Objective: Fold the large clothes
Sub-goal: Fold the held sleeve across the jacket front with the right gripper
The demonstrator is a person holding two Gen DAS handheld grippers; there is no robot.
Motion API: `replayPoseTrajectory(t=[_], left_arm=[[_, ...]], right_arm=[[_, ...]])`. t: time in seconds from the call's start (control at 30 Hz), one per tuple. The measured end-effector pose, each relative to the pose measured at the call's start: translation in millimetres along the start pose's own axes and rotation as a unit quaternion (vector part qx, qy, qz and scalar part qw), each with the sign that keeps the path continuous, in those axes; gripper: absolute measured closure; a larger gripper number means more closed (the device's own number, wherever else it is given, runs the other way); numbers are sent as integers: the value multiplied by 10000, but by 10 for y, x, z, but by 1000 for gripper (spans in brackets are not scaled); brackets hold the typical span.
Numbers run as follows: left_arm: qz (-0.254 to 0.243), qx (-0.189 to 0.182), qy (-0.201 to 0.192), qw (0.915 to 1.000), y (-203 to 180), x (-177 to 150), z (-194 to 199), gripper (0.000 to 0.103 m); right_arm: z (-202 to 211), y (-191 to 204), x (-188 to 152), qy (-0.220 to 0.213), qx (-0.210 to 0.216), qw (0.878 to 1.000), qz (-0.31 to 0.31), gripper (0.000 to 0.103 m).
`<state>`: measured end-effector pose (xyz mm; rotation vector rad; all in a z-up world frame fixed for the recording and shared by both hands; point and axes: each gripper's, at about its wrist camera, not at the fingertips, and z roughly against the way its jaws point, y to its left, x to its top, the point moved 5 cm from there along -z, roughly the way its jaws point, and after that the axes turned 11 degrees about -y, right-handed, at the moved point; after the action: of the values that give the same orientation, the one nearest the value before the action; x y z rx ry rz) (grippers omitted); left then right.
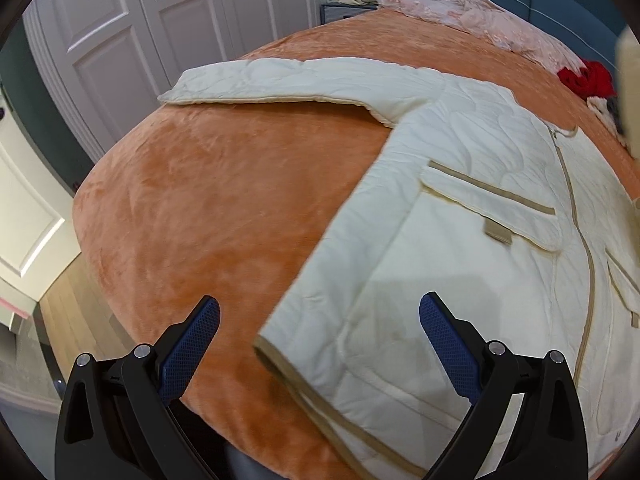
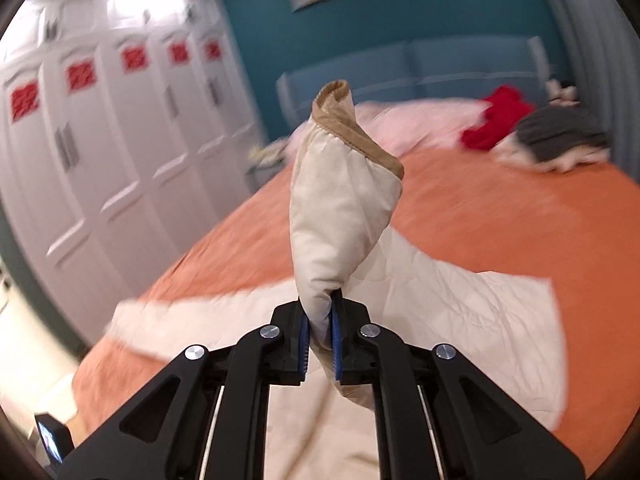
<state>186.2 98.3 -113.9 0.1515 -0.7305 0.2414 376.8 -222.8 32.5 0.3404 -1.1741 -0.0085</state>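
The cream jacket (image 1: 460,216) lay spread on the orange bed (image 1: 208,208) — right gripper (image 2: 320,328) clenched on its sleeve cuff (image 2: 344,184), left gripper (image 1: 320,320) spread wide, holding nothing.

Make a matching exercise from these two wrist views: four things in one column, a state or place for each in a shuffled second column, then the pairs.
1. left gripper
2. right gripper
3. cream quilted jacket with tan trim
4. crumpled red garment

A. lying near the blue headboard
B. spread on the orange plush bedspread
C. open, holding nothing
D. shut on a tan-cuffed sleeve

Pairs: 1-C, 2-D, 3-B, 4-A
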Motion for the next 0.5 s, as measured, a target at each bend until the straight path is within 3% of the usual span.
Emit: replayPoseTrajectory(t=[0.1, 0.23, 0.4, 0.5], left_arm=[[90, -42, 17, 9999, 91, 5, -9, 6], [238, -104, 39, 9997, 207, 18, -36, 6], [381, -228, 22, 9990, 237, 77, -82, 6], [430, -384, 1, 9983, 176, 152, -98, 6]], right_arm=[[-230, 468, -504, 533, 194, 9978, 332, 95], [-321, 673, -1184, 1105, 202, 9914, 667, 95], [-484, 772, -1637, 1574, 141, 9836, 871, 91], [-458, 844, -1779, 1723, 168, 9815, 817, 80]])
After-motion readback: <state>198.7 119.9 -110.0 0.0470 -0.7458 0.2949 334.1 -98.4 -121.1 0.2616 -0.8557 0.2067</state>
